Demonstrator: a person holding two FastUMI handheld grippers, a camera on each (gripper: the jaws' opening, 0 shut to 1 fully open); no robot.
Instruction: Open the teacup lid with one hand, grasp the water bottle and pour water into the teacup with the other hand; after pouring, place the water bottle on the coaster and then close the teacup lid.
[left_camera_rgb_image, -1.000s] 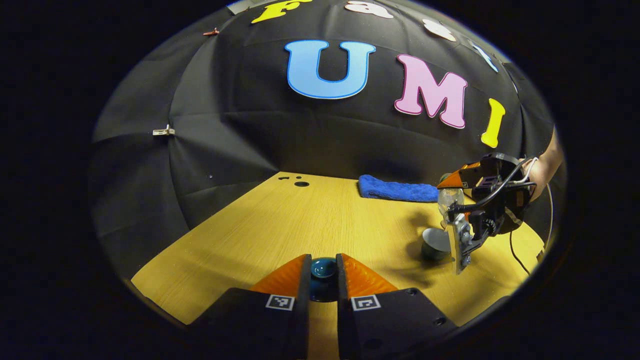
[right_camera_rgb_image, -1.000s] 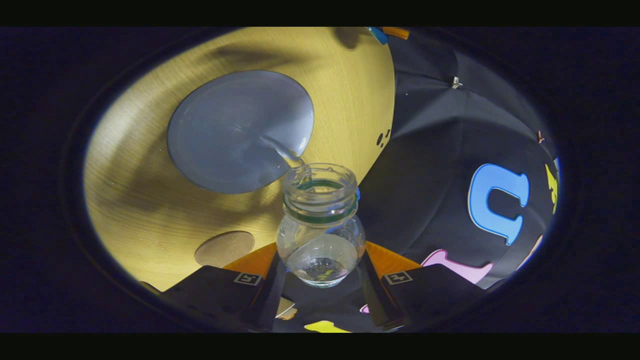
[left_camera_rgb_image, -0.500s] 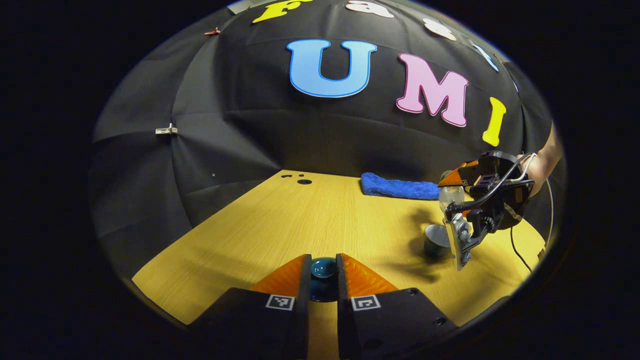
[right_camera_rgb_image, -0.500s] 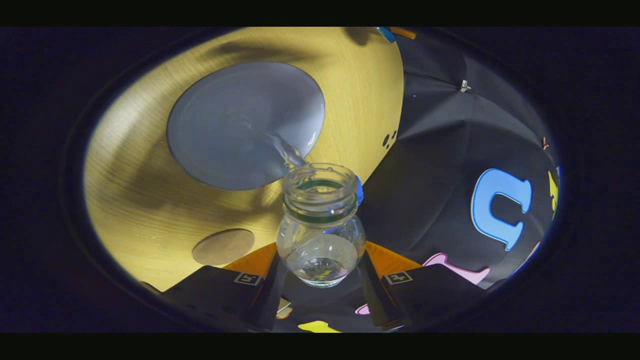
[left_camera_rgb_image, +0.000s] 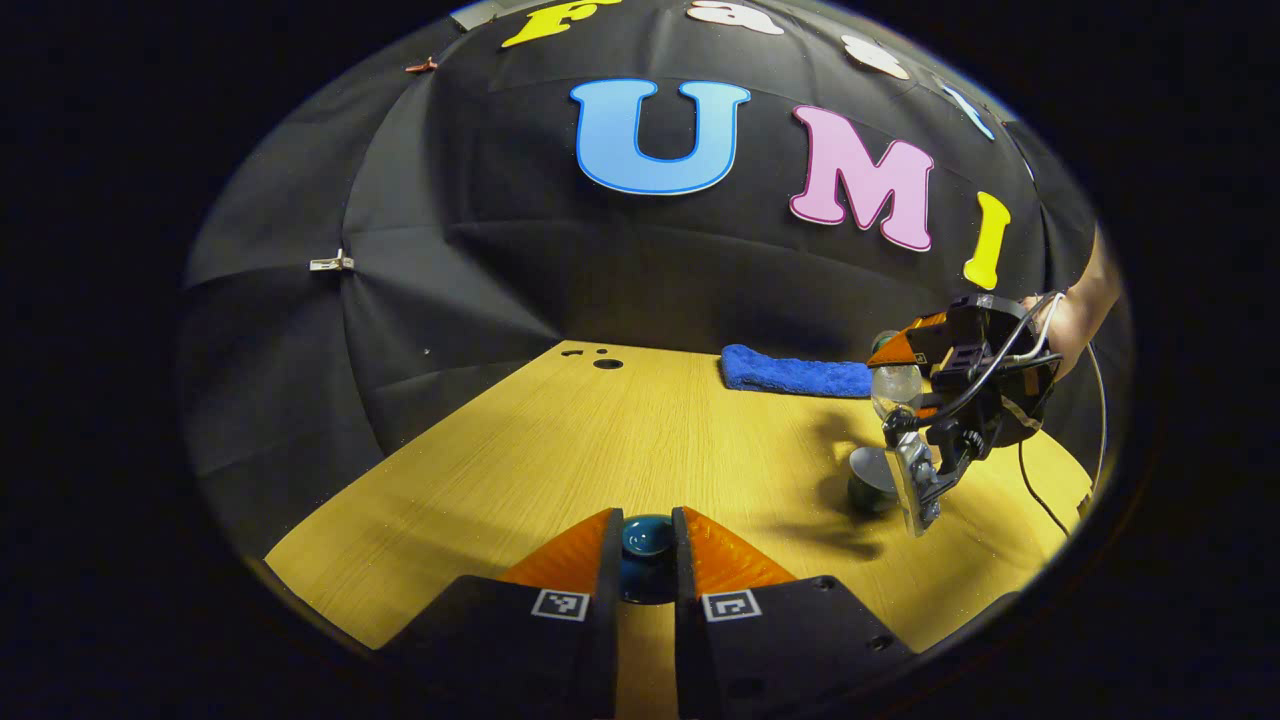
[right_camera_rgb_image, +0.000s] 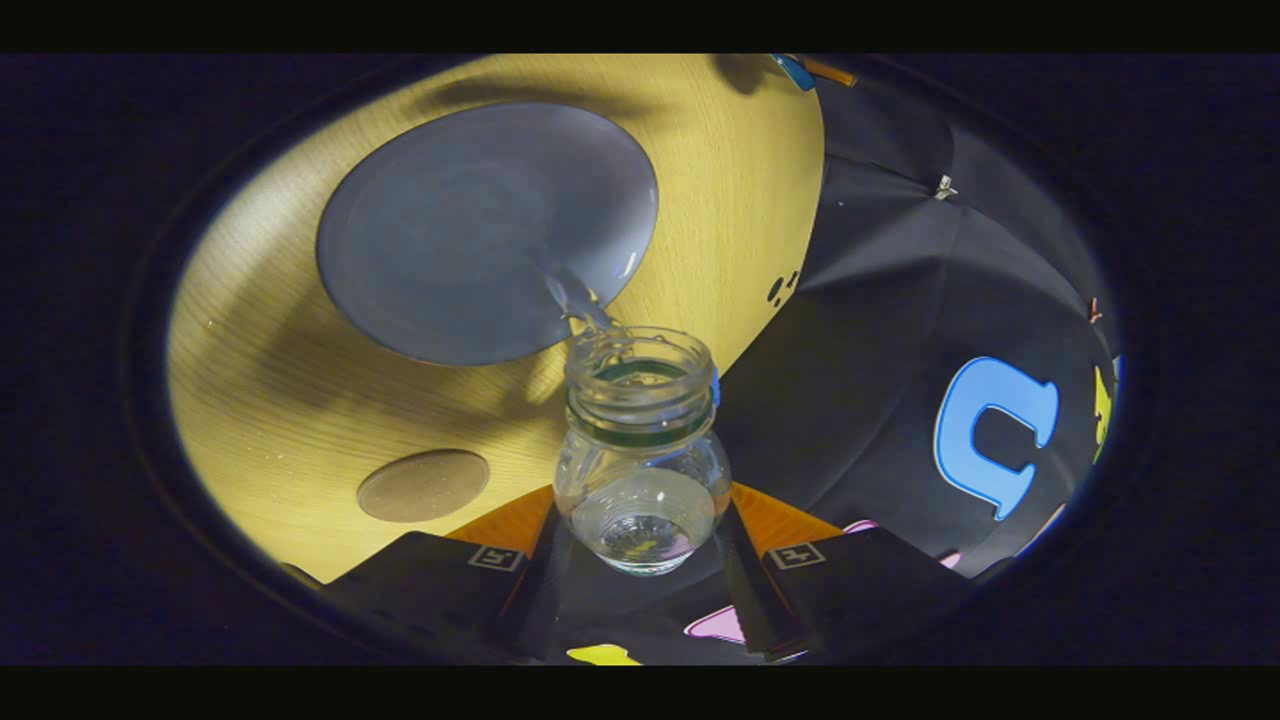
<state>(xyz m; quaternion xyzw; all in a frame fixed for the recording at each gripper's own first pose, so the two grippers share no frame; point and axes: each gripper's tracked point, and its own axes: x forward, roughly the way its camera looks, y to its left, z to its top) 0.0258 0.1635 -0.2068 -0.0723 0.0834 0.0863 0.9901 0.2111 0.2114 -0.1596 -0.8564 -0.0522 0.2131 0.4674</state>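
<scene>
My left gripper (left_camera_rgb_image: 646, 560) is shut on the dark teal teacup lid (left_camera_rgb_image: 646, 540), held by its knob just above the wooden table (left_camera_rgb_image: 600, 440). My right gripper (right_camera_rgb_image: 640, 545) is shut on a clear water bottle (right_camera_rgb_image: 640, 455), tipped mouth-down over the teacup (right_camera_rgb_image: 490, 230), whose pale inside faces the camera. A thin stream of water runs from the bottle's mouth into the cup. In the left gripper view, the right gripper (left_camera_rgb_image: 905, 400) holds the bottle (left_camera_rgb_image: 893, 385) tilted above the dark teacup (left_camera_rgb_image: 868, 480) at the right. A round brown coaster (right_camera_rgb_image: 424, 485) lies on the table beside the cup.
A folded blue cloth (left_camera_rgb_image: 795, 372) lies at the table's back edge behind the cup. Small round holes (left_camera_rgb_image: 605, 362) mark the table's far left corner. A person's forearm (left_camera_rgb_image: 1085, 305) reaches in from the right, with a cable hanging below it.
The right gripper has risen slightly and tipped the bottle further, and the cup and coaster have shifted left in its view. Water keeps pouring. The left gripper has held still with the lid.
</scene>
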